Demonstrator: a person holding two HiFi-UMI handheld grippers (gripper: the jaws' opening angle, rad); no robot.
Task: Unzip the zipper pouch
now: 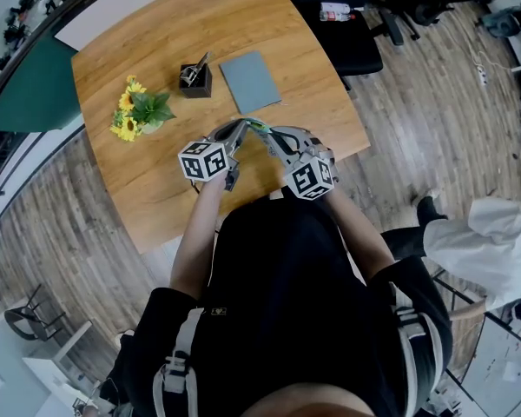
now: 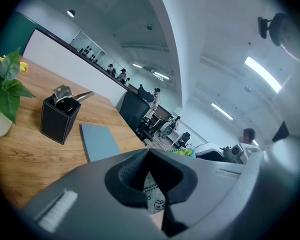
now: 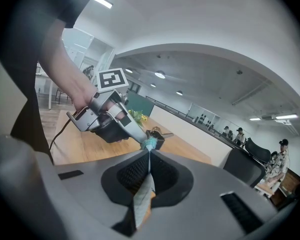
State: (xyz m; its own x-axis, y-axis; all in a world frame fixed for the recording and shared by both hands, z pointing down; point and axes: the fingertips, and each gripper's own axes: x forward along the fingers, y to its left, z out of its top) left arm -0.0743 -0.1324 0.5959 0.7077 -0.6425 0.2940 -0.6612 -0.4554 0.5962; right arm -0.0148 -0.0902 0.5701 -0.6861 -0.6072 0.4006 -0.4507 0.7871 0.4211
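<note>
L gripper (image 1: 243, 131) & R gripper (image 1: 267, 134) meet tip to tip above the surface's (image 1: 156, 189) near edge w/ the zipper pouch (image 1: 255, 126) between them, L fingers (image 2: 125, 176) clamped on its printed fabric, R fingers (image 3: 135, 176) clamped on its other end; grey notebook (image 1: 250, 82) & black pen holder (image 1: 195, 80) sit nearer the far edge.

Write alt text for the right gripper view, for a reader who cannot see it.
The right gripper, its tongs shut, pinches a thin printed pouch seen edge-on. Opposite, the left gripper, held in a hand, grips the pouch's teal far end, with a wooden table behind.
</note>
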